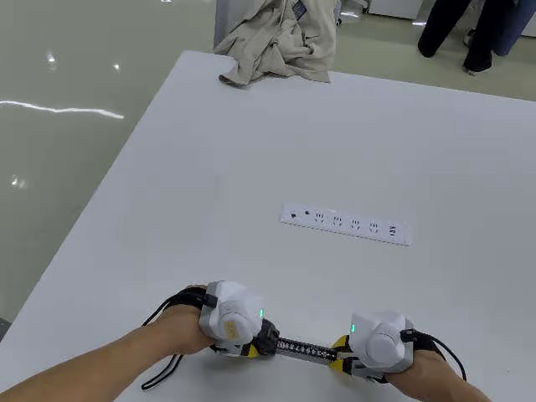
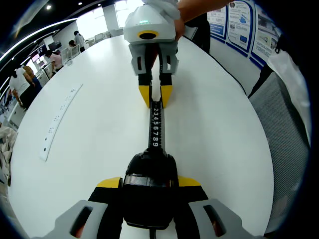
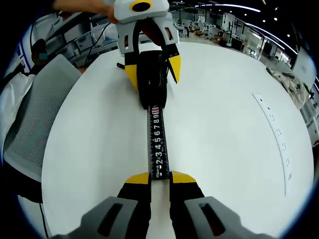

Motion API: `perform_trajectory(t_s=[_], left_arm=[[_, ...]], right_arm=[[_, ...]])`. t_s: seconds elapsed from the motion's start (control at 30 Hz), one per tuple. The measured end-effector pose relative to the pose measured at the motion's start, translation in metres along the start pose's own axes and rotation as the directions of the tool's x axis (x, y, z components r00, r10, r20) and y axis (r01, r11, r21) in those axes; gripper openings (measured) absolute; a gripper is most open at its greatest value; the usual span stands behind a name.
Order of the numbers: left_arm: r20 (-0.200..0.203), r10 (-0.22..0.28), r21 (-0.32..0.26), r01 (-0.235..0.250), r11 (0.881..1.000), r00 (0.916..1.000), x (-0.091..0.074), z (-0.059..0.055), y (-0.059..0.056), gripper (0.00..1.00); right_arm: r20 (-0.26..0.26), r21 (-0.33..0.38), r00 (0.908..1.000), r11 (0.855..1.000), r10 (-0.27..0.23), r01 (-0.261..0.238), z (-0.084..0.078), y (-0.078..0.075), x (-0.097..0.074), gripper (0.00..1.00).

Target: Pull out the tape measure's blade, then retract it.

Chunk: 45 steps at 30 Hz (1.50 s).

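Left gripper (image 2: 149,182): its fingers (image 2: 110,182) are clamping the black case (image 2: 149,191) of the tape measure (image 1: 268,339) from both sides. The case is sitting low over the white desk (image 2: 99,124).

Right gripper (image 3: 159,178): its fingers (image 3: 185,178) are pinching the free end of the blade (image 3: 157,139), pressed nearly together with nothing but the blade between them.

The blade is running straight from the case to the right gripper, with printed numbers 1 to 9 facing up. In the head view both grippers are working near each other at the near desk edge.

Progress (judgement): a short length of blade is showing, so the pull-out is at least begun. Retraction is not yet done. One moment is not telling me whether the blade is going out or coming back.

Further out, a white power strip (image 1: 346,224) is lying mid-desk, well apart from the work. A beige jacket (image 1: 276,42) is sitting bunched at the far edge.

Hard to make out:
- The end hook is hiding between the right fingers.
- The left gripper is covering any lock or button on the case.
- I cannot tell whether the blade is resting on the desk or hanging just above it.
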<state>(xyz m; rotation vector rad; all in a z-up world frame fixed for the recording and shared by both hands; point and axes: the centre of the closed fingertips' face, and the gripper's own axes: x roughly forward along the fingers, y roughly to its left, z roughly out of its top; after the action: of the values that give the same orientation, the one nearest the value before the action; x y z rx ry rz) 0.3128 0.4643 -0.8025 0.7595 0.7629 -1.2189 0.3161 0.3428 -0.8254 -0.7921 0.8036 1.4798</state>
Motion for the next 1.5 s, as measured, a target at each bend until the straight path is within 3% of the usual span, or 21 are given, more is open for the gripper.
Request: perform_trajectory(t_s=[1.5], left_arm=[[-0.009, -0.004, 0.004, 0.004, 1.0, 1.0, 0.0, 0.001, 0.0, 0.37]], right_arm=[[-0.038, 0.047, 0.999, 0.999, -0.025, 0.027, -0.054, -0.004, -0.034, 0.12]])
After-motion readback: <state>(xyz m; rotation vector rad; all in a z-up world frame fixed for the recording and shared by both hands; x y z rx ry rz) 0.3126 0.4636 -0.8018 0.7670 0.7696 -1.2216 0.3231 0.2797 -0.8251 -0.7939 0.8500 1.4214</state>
